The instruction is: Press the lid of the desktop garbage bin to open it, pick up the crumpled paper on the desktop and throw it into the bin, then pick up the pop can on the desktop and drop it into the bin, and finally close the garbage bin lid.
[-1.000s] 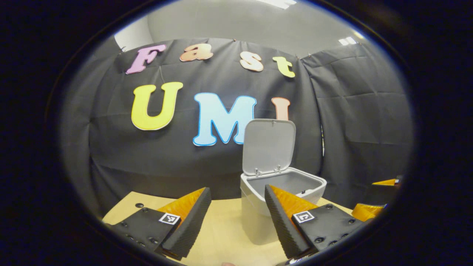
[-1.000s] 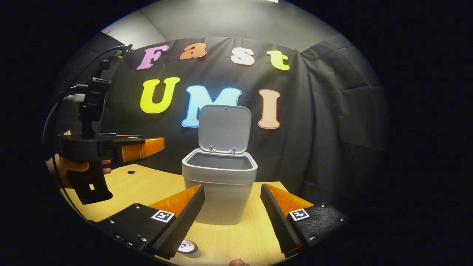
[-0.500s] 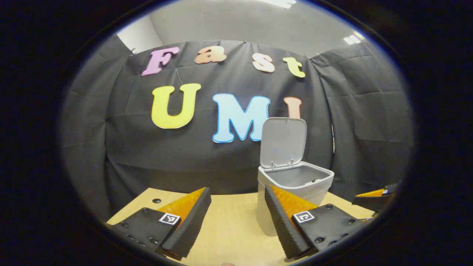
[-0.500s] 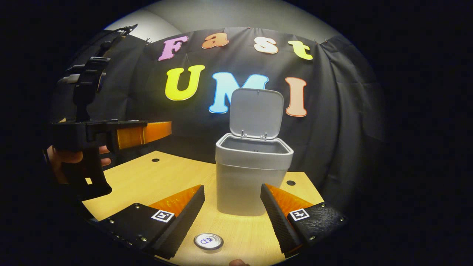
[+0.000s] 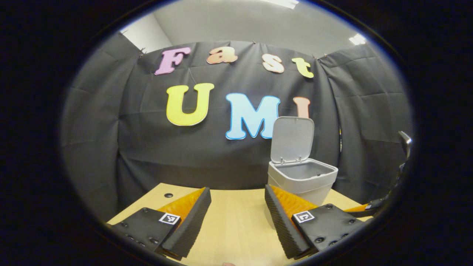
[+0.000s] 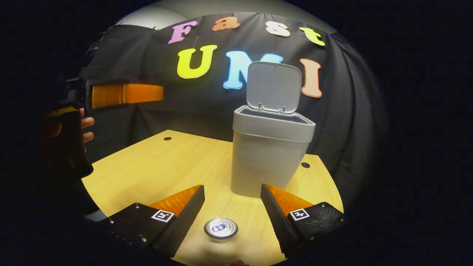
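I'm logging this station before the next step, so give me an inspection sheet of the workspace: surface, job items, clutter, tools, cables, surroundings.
Surface: light wooden desktop with small round holes; bare wood around the bin.
Bin: grey garbage bin stands upright on the desktop, its lid raised and upright at the back.
Pop can: pop can stands upright, top showing, on the desktop in front of the bin, between the right tool's fingers but untouched.
Crumpled paper: nothing seen.
Clutter: nothing seen.
Right tool: open, low over the can.
Left tool: open, empty, held above the desktop by a hand.
Cables: nothing seen.
Surroundings: black cloth wall behind the desk.
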A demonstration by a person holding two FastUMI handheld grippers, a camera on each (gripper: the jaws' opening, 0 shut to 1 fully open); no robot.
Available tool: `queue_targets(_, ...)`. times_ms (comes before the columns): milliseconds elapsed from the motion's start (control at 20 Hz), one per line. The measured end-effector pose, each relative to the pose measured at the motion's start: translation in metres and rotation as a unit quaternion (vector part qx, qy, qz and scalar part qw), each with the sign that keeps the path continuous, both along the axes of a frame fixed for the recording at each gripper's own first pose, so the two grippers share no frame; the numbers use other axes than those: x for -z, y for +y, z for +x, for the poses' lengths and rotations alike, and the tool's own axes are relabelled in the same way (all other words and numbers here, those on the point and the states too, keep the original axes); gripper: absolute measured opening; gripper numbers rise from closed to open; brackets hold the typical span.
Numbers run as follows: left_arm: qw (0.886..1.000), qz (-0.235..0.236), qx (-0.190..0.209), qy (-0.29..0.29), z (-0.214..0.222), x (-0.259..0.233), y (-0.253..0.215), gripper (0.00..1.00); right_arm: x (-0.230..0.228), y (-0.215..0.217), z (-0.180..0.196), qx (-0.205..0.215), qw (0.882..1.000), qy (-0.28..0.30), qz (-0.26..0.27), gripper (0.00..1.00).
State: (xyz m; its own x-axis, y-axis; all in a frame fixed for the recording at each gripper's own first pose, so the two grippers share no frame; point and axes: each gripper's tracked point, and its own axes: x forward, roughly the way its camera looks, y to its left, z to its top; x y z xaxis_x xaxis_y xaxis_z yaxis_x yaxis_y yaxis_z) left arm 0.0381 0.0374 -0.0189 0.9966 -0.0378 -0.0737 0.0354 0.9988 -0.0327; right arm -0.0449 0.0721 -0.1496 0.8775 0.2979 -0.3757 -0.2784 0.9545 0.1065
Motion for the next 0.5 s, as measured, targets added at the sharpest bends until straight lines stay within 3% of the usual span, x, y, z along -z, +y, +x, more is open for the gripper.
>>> queue_targets(500, 1.0, 0.003, -0.012, 0.008, -0.008, 0.007, 0.007, 0.95, 0.071, 0.02, -0.019, -0.052, 0.993, 0.109, -0.02, 0.98)
